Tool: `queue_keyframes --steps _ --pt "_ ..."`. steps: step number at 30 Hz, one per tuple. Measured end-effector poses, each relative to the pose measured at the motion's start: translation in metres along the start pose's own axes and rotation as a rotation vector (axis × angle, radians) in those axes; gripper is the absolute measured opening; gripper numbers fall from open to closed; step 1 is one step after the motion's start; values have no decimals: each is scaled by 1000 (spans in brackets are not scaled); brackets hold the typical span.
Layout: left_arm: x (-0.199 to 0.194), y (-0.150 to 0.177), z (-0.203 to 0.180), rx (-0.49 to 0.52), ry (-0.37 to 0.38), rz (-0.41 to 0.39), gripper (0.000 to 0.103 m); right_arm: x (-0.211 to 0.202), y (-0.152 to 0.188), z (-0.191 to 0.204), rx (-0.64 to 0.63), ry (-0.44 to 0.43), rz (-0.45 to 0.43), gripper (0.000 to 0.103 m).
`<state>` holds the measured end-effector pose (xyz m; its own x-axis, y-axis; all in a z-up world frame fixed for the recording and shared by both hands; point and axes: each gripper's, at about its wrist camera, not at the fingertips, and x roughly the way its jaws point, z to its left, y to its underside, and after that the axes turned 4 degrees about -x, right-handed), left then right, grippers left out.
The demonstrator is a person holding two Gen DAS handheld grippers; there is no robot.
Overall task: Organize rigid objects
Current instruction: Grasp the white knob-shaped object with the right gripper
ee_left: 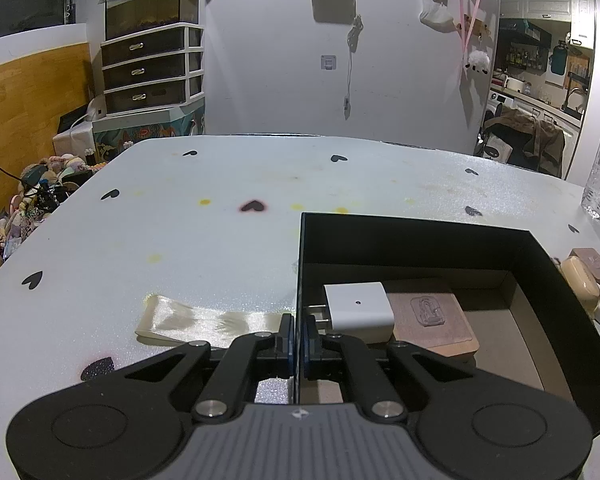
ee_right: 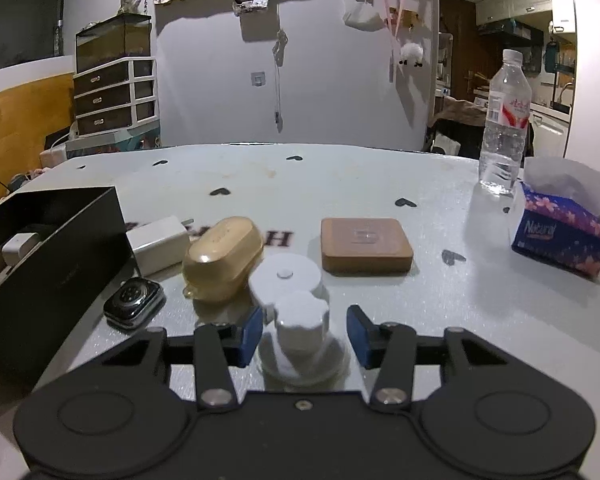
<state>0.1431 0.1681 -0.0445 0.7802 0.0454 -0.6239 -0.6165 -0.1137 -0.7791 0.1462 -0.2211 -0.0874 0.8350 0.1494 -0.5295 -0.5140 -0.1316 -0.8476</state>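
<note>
My left gripper (ee_left: 299,344) is shut on the left wall of the black box (ee_left: 420,236). Inside the box lie a white charger (ee_left: 358,307) and a brown square block (ee_left: 432,320). My right gripper (ee_right: 306,334) is open around a white knob-shaped piece (ee_right: 300,326) that stands on the table. Beyond it are a white round disc (ee_right: 286,278), a beige case (ee_right: 222,258), a white charger (ee_right: 158,244), a smartwatch body (ee_right: 132,302) and a brown square block (ee_right: 366,245). The black box (ee_right: 48,264) sits at the left of the right wrist view.
A white table (ee_left: 180,220) with black heart marks holds everything. A water bottle (ee_right: 504,124) and a tissue pack (ee_right: 560,228) stand at the far right. A cream ribbon (ee_left: 208,320) lies left of the box. Drawers (ee_left: 152,68) stand behind the table.
</note>
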Motion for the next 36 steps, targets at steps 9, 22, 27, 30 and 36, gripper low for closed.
queue_keyframes --steps 9,22,27,30,36 --pt "0 1 0 -1 1 0 4 -23 -4 3 3 -28 -2 30" --pt "1 1 0 -8 0 4 4 -55 -67 75 -108 -269 -121 30" --pt "1 0 0 -17 3 4 4 -34 -93 113 -137 -355 -99 30" --pt "1 0 1 -19 5 4 4 -15 -101 131 -151 -371 -56 30" --pt "1 0 2 -24 14 4 4 20 -102 153 -173 -349 31 30"
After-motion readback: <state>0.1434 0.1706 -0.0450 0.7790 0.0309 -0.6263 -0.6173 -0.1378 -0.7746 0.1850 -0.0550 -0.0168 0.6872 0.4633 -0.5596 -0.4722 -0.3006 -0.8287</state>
